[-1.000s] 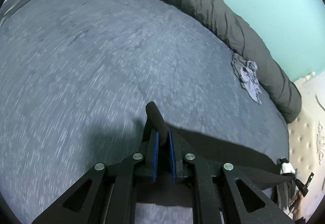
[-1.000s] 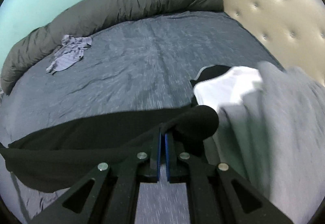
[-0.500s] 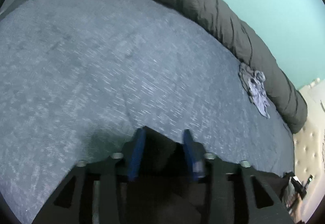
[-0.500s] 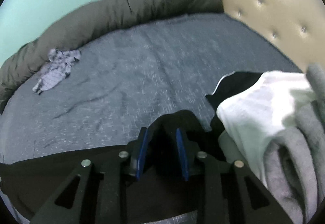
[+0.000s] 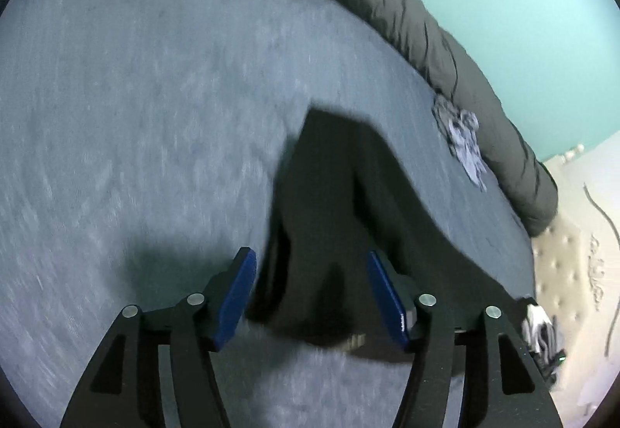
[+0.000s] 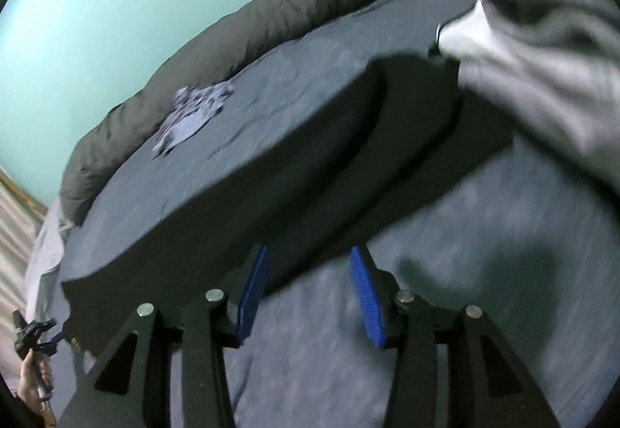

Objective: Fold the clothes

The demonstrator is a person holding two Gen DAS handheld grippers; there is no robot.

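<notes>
Through the left wrist camera we see our left claw (image 5: 310, 292) with its blue pads spread wide and gripping nothing. The black garment (image 5: 341, 218) lies on the bed (image 5: 135, 98) directly ahead of it: its near end sits between the two pads, and its length runs away from us toward the rolled grey duvet (image 5: 426, 28) at the far edge. So from this side the cloth's long axis lines up with the claw's own pointing direction. A small crumpled grey piece (image 5: 461, 133) rests well apart, against the duvet.

Through the right wrist camera our right claw (image 6: 310, 288) is likewise spread and empty. Here the black garment (image 6: 310, 172) stretches as a long band across the view, from lower left to upper right, with its near edge just ahead of the pads. Its far right end reaches a pile of grey and white clothes (image 6: 542, 52). Both claws sit close to the cloth; we judge each nearest to its own end of the band, which is what any further fold would depend on.
</notes>
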